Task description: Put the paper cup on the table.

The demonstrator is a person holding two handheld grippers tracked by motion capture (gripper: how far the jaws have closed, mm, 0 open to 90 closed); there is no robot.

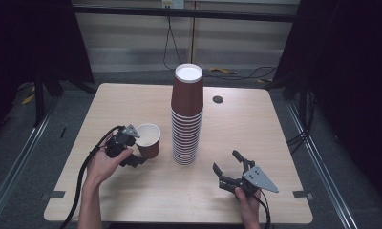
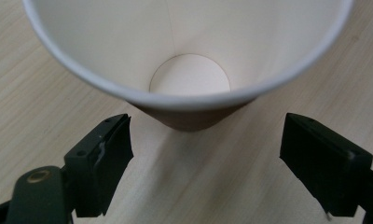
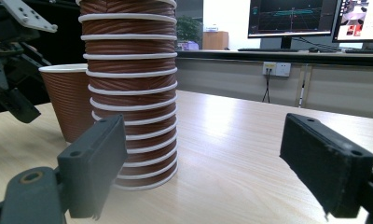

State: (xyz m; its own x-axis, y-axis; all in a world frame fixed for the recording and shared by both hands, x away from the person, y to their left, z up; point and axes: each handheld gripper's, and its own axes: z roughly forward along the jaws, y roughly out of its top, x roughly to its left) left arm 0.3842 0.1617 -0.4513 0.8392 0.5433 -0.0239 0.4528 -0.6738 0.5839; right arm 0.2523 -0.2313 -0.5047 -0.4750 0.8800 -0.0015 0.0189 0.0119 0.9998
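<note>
A single brown paper cup (image 1: 148, 138) with a white inside stands upright on the wooden table (image 1: 256, 129), just left of a tall stack of brown cups (image 1: 186, 117). My left gripper (image 1: 135, 149) is at the cup's left side, tilted down. In the left gripper view its jaws stand wide apart and I look into the cup (image 2: 189, 46); the pads do not touch it. My right gripper (image 1: 226, 161) rests open near the front right, pointing at the stack (image 3: 128, 93). The right gripper view also shows the single cup (image 3: 68, 102) and the left gripper (image 3: 17, 100).
A small dark hole (image 1: 217, 99) sits in the tabletop behind the stack. Cables hang at the back wall. Monitors (image 3: 292, 18) stand on a desk beyond the table. Bare wood lies between the stack and my right gripper.
</note>
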